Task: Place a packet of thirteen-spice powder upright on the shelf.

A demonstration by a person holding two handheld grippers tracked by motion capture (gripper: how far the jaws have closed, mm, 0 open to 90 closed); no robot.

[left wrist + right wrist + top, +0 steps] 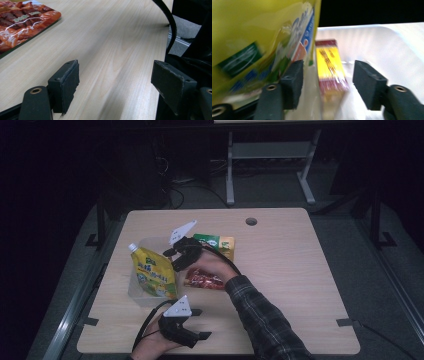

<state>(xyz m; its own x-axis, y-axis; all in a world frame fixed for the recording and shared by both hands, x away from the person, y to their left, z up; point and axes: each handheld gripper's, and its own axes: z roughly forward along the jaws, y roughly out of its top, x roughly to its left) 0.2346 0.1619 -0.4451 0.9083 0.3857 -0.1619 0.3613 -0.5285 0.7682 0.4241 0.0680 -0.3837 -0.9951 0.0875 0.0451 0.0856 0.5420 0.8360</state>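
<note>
Dark floor and grey desk legs are framing a pale wooden table where a person in a plaid sleeve is working two hand-held grippers. Near the table's left side, a clear plastic bin is holding a yellow spouted pouch, which is leaning upright against its front part.

From the person's right side, the right gripper is reaching over the bin's rim just beside the pouch. Its own camera is looking down into the white bin, where a small yellow-and-maroon box is lying on the bottom between and beyond the two black pads. The jaws are standing apart with nothing pressed between them, so the box is released; the left pad is sitting close against the pouch, though the blur is making it hard to say whether the two are touching.

Just right of the bin, a red snack packet is lying flat on the wood, with a green-and-yellow carton behind it.

At the near edge, the left gripper is resting low over bare tabletop, jaws spread wide and empty, its camera catching the red packet at upper left.
</note>
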